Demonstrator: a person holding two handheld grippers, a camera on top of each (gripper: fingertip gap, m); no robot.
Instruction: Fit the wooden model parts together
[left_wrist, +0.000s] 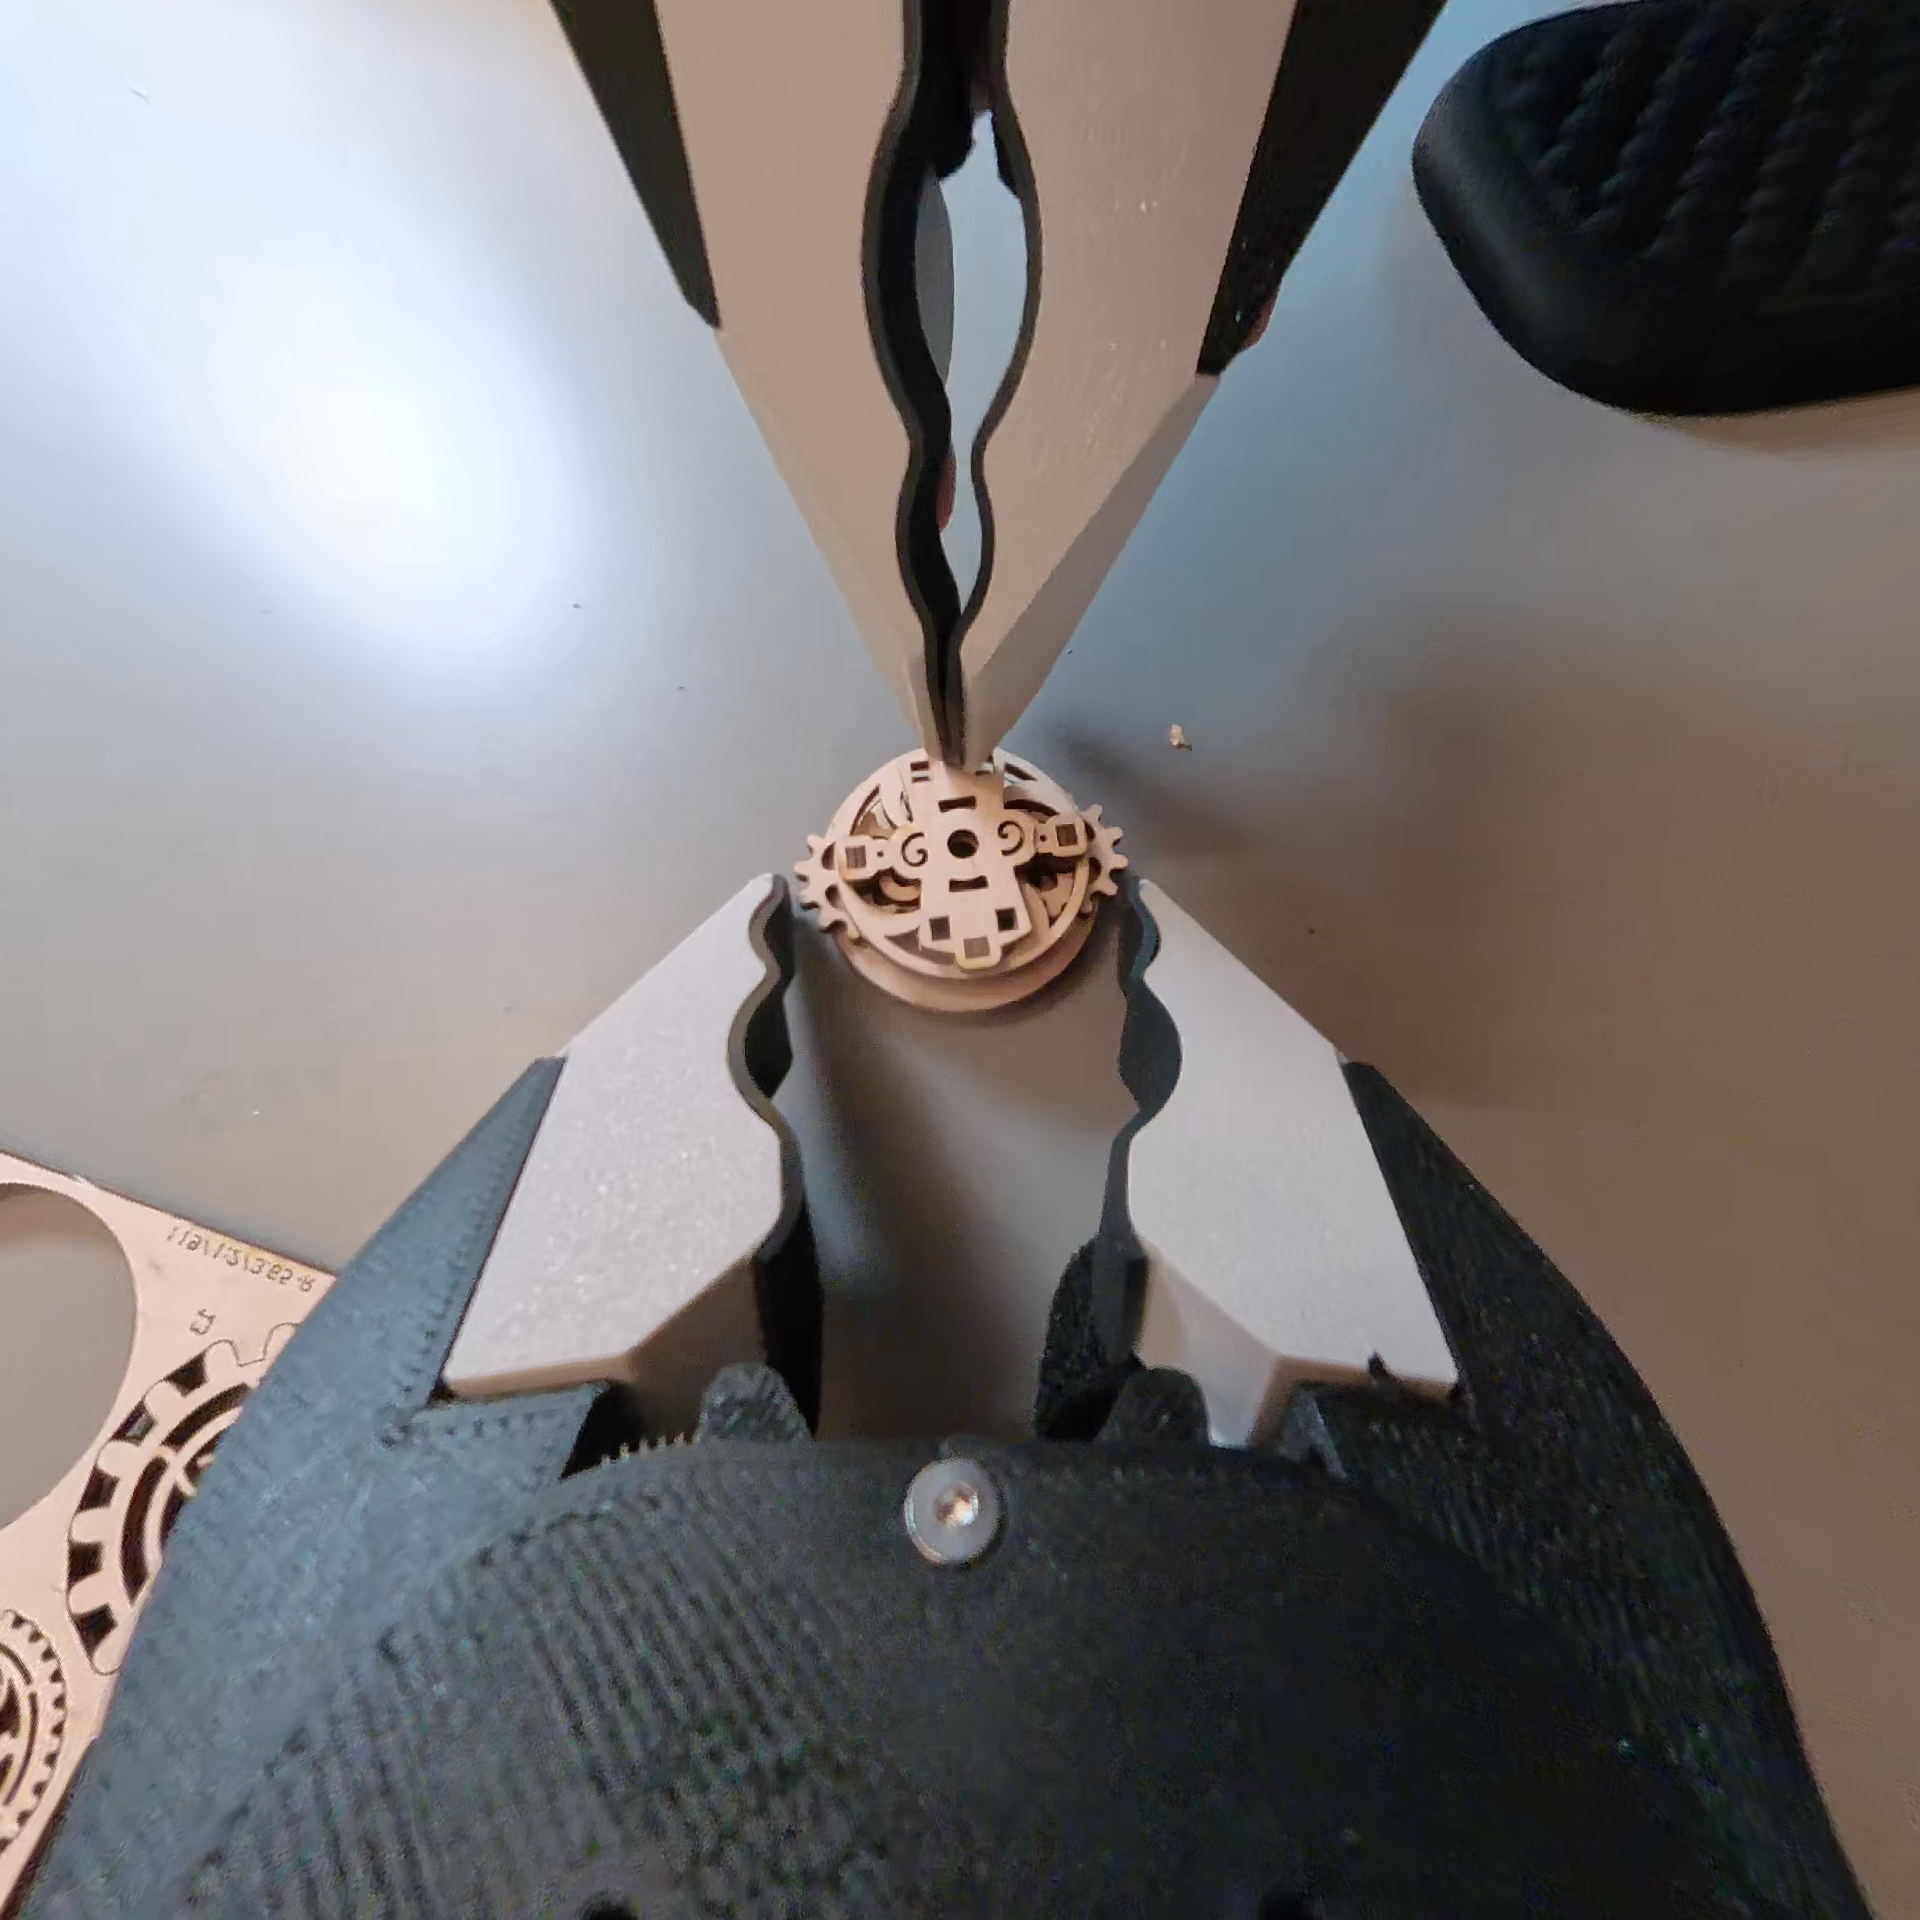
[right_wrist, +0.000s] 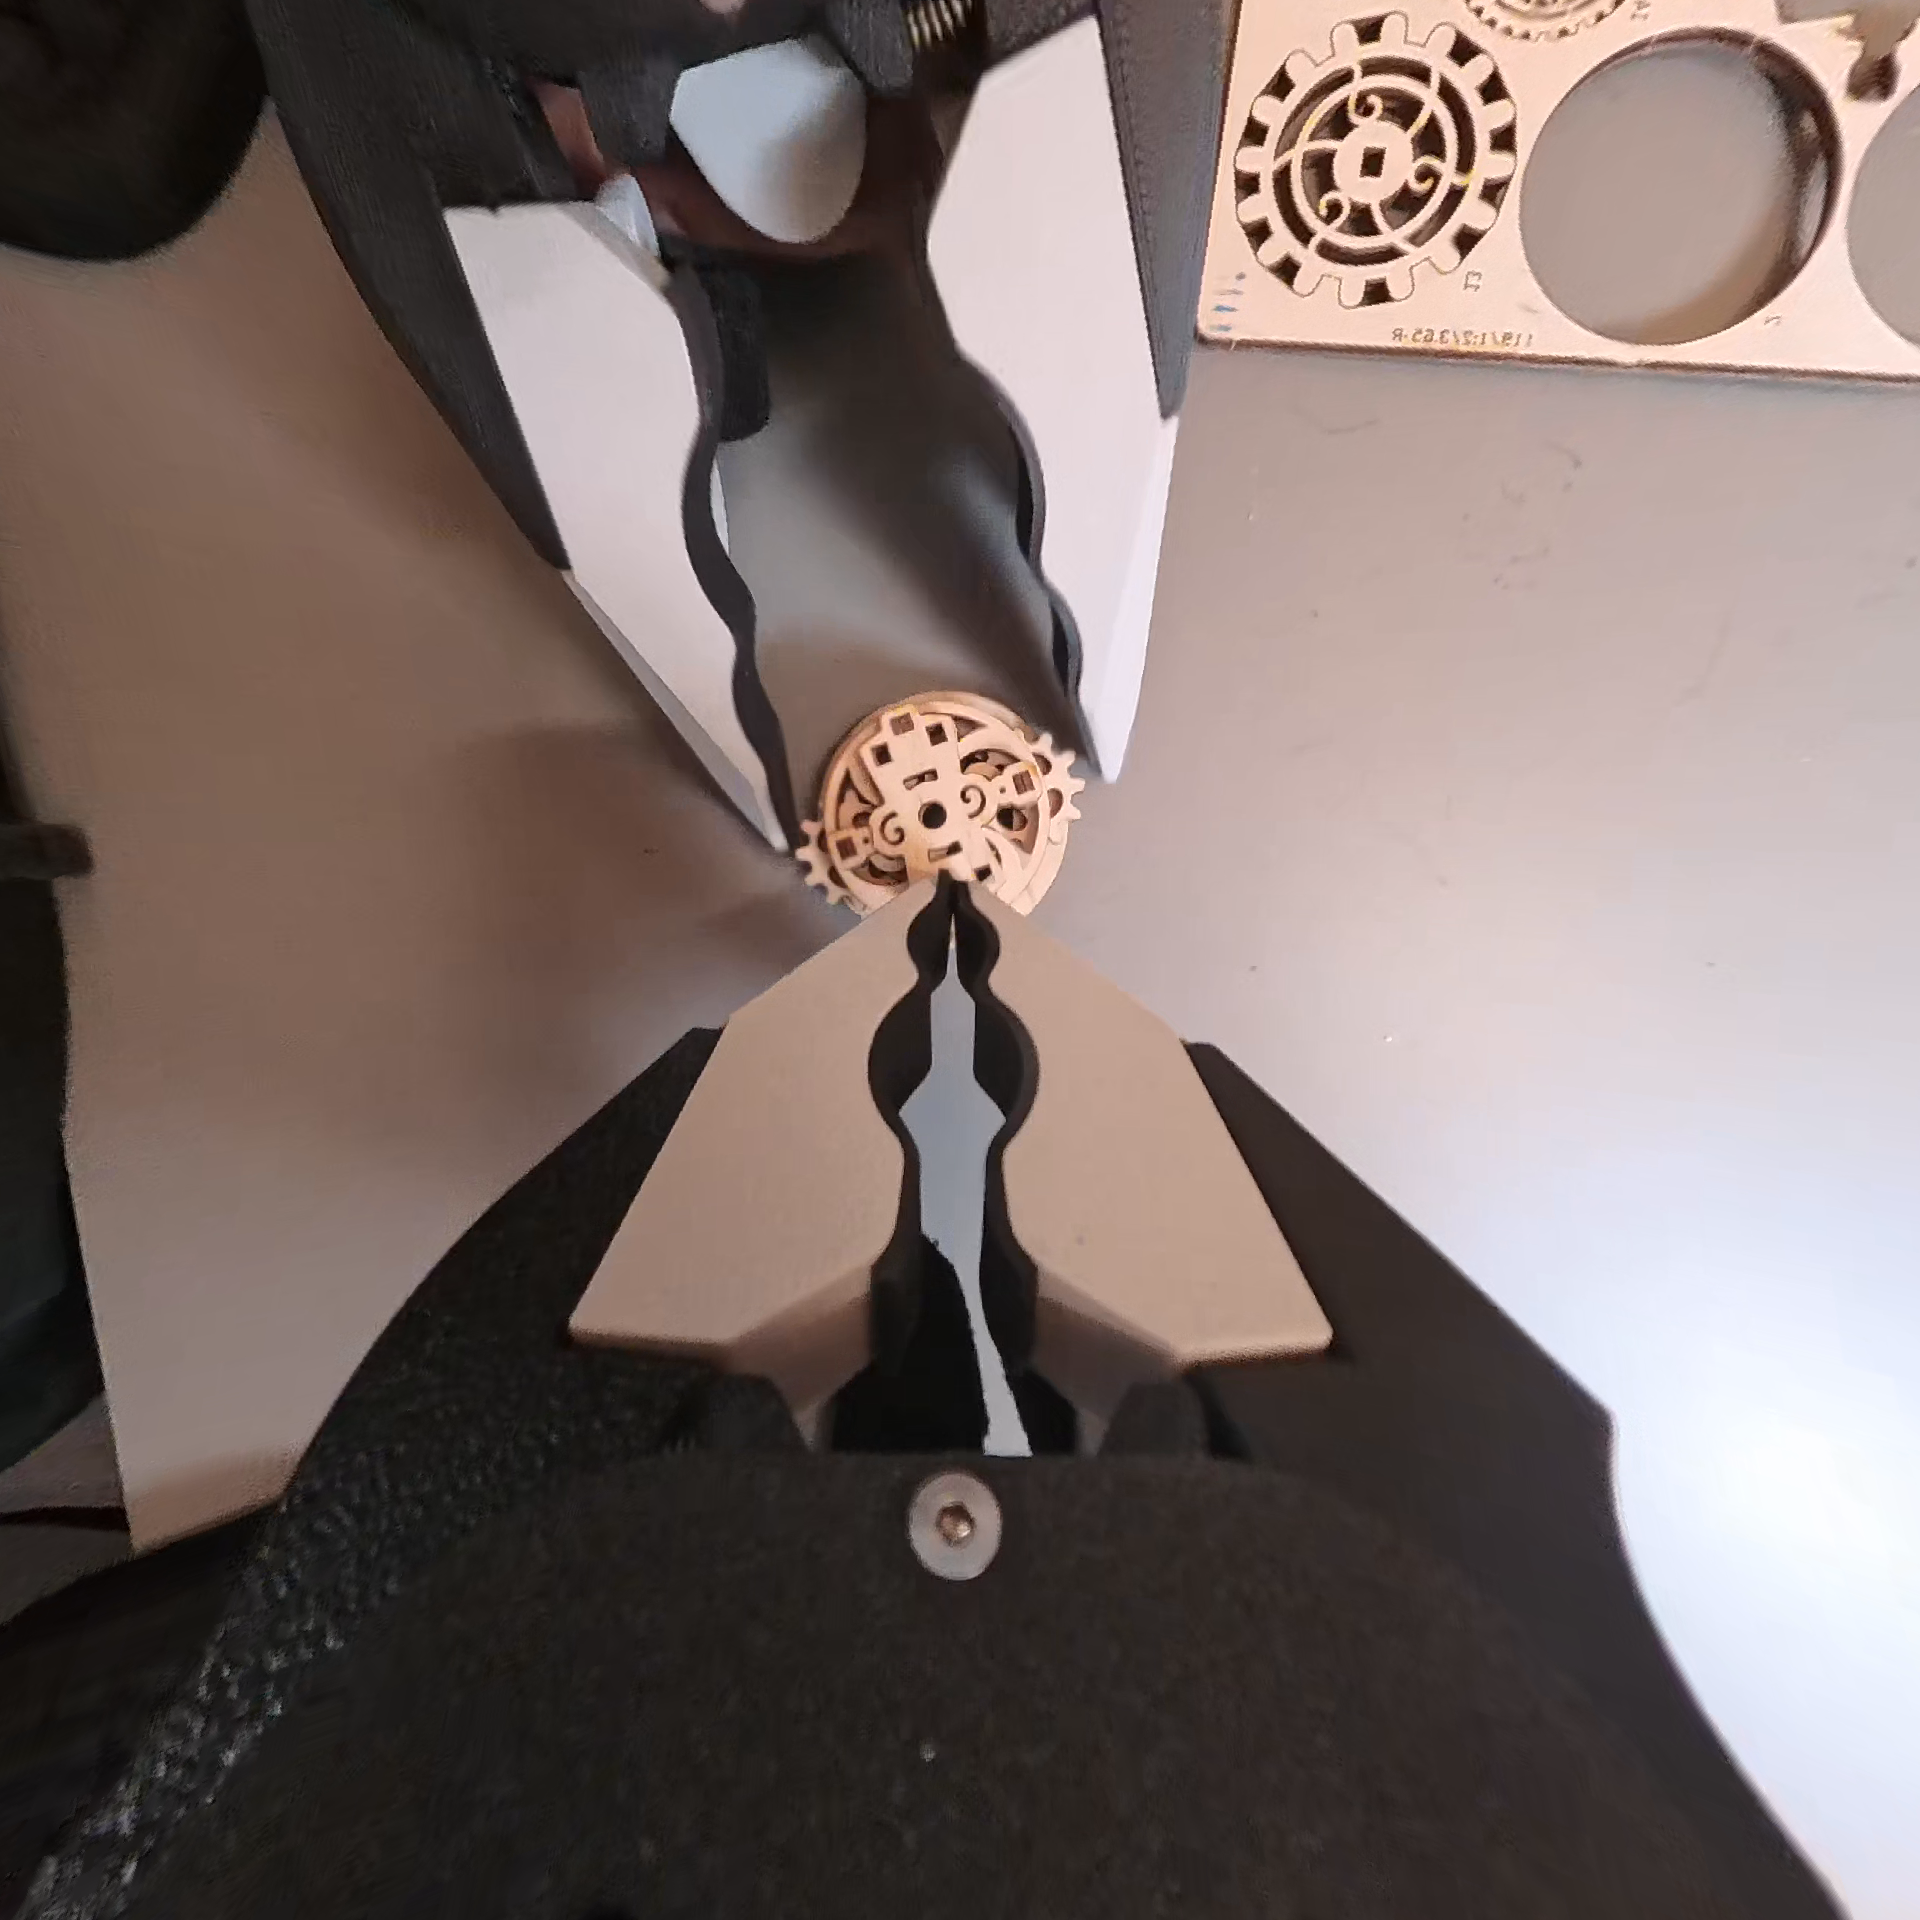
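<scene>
So here the small round pale-wood gear assembly (left_wrist: 961, 883), a stack of laser-cut discs with a cross-shaped fretwork plate on top, sits flat on the smooth grey table (left_wrist: 364, 520), right between the two grippers that face each other.

The left gripper (left_wrist: 961, 904) has its grey fingers with wavy black pads spread to either side of the disc. They look like they're touching its toothed edges, but I can't tell how firmly. The right gripper (right_wrist: 954, 902) is pressed nearly together, and its tips pinch the thin edge of the cross plate on its side of the stack.

Handling-wise, I'd guess this thing weighs next to nothing and is stiff but brittle: thin ply, tiny teeth, lacy cutouts. Squeeze across the outer rim, where it's the most solid, not on the scrollwork. Press-fits like this tend to snap if you twist them.

Orientation: the face points straight up at the cameras and the centre hole's axis stands vertical. The cross's longer arm runs along the line between the two grippers, and the short arm with the little gears runs across it.

The light-wood punch-out sheet with gear cutouts and round holes (right_wrist: 1558, 208) lies off to the side, well apart.
</scene>
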